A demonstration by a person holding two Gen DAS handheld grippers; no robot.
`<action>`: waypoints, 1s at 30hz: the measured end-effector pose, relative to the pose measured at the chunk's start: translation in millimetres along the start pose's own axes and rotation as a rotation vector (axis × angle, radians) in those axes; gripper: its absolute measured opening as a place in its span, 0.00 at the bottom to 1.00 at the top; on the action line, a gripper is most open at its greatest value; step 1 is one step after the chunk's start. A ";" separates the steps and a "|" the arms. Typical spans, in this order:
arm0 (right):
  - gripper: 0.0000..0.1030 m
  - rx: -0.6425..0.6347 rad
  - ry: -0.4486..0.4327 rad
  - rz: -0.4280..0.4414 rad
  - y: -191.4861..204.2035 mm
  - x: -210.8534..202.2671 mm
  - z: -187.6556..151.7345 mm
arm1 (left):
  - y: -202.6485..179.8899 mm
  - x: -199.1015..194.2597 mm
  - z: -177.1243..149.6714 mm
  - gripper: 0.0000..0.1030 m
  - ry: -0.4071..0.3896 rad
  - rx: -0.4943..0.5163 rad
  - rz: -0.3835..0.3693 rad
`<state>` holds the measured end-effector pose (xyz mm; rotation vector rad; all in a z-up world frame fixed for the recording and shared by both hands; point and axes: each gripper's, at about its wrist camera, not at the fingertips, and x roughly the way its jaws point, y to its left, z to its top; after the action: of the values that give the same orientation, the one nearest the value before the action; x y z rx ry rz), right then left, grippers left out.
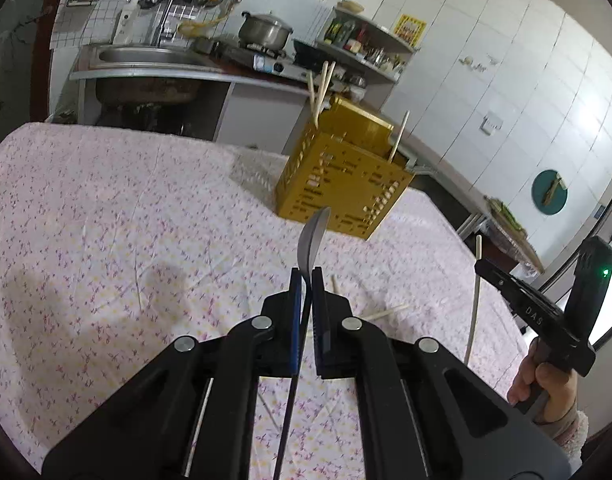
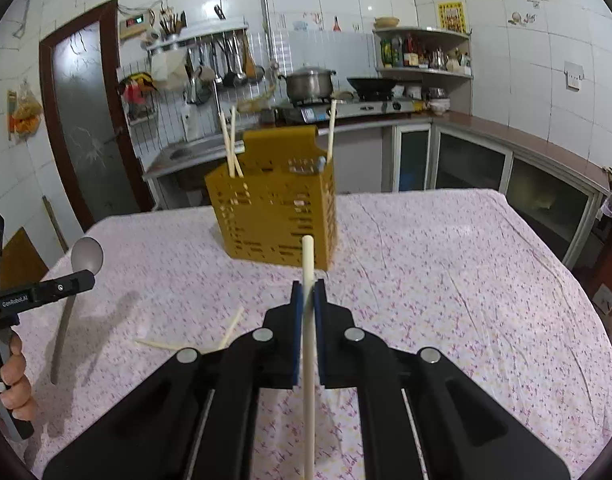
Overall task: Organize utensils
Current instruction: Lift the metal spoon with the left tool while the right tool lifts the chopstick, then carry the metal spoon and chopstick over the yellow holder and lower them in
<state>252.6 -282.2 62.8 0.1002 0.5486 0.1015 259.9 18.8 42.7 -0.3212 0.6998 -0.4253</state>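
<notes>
the left gripper (image 1: 306, 276) is clamped on one metal spoon (image 1: 313, 240), its jaws pressed together on the neck just below the bowl, so the bowl sticks up past the fingertips and the dark handle runs back down between the black arms. from the right wrist view the same spoon shows at the left edge, bowl up and handle hanging down above the table. the right gripper (image 2: 308, 294) is closed tight on one pale wooden chopstick (image 2: 308, 264), held near upright, one end rising above the blue pads and the rest running down out of the bottom of the picture.

one yellow perforated utensil holder (image 2: 273, 208) stands on the floral tablecloth (image 2: 446, 260), beyond both grippers and well apart from them. three chopsticks stand in it: two chopsticks in the holder's left side (image 2: 229, 140), crossing each other, and one chopstick at its right side (image 2: 330, 132), leaning only slightly. two loose chopsticks (image 2: 225, 336) lie on the cloth between the grippers, their ends meeting in a shallow v; they look blurred.

in the background one steel pot (image 2: 309, 82) and one dark wok (image 2: 372, 85) sit on the stove, and a row of ladles hangs on the wall rack; their count cannot be told.
</notes>
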 end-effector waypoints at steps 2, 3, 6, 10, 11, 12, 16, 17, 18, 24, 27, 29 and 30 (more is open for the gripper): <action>0.06 0.004 -0.028 0.009 0.2 -4.7 1.9 | -1.1 -2.4 1.1 0.03 -0.015 0.006 -0.015; 0.06 0.005 -0.044 0.011 0.2 -7.3 2.8 | -4.0 -3.3 1.6 0.03 -0.022 0.017 -0.021; 0.06 0.008 -0.082 0.018 1.7 -14.0 3.9 | -10.7 -5.9 1.4 0.03 -0.053 0.046 -0.024; 0.06 -0.008 -0.113 0.022 4.4 -20.4 5.0 | -21.7 -4.4 1.8 0.03 -0.077 0.096 -0.008; 0.06 -0.012 -0.115 0.019 4.8 -20.4 5.9 | -24.2 -1.4 2.7 0.03 -0.068 0.104 -0.009; 0.06 -0.013 -0.118 0.017 4.9 -20.4 6.7 | -25.3 0.3 3.9 0.03 -0.066 0.109 -0.005; 0.06 0.004 -0.137 0.018 -0.6 -22.3 12.0 | -33.2 2.2 10.6 0.03 -0.071 0.134 0.003; 0.06 0.006 -0.139 0.018 -1.3 -22.1 13.5 | -35.2 1.4 12.8 0.03 -0.075 0.139 0.004; 0.06 0.006 -0.145 0.017 -2.4 -21.9 15.5 | -37.3 0.6 15.2 0.03 -0.077 0.143 0.008; 0.06 0.023 -0.216 0.012 -10.5 -22.0 35.7 | -43.4 3.6 37.9 0.03 -0.081 0.116 0.013; 0.06 0.018 -0.249 0.009 -11.1 -18.8 47.1 | -48.4 5.4 52.4 0.03 -0.104 0.107 -0.001; 0.06 0.021 -0.266 0.016 -12.9 -17.1 54.1 | -53.7 5.9 61.4 0.03 -0.123 0.117 -0.013; 0.06 0.021 -0.274 0.018 -13.6 -16.1 56.4 | -57.0 6.9 65.5 0.03 -0.131 0.123 -0.016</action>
<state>269.4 -301.5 117.2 0.1376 0.2756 0.0976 293.7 -24.6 110.2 -0.2364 0.5411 -0.4560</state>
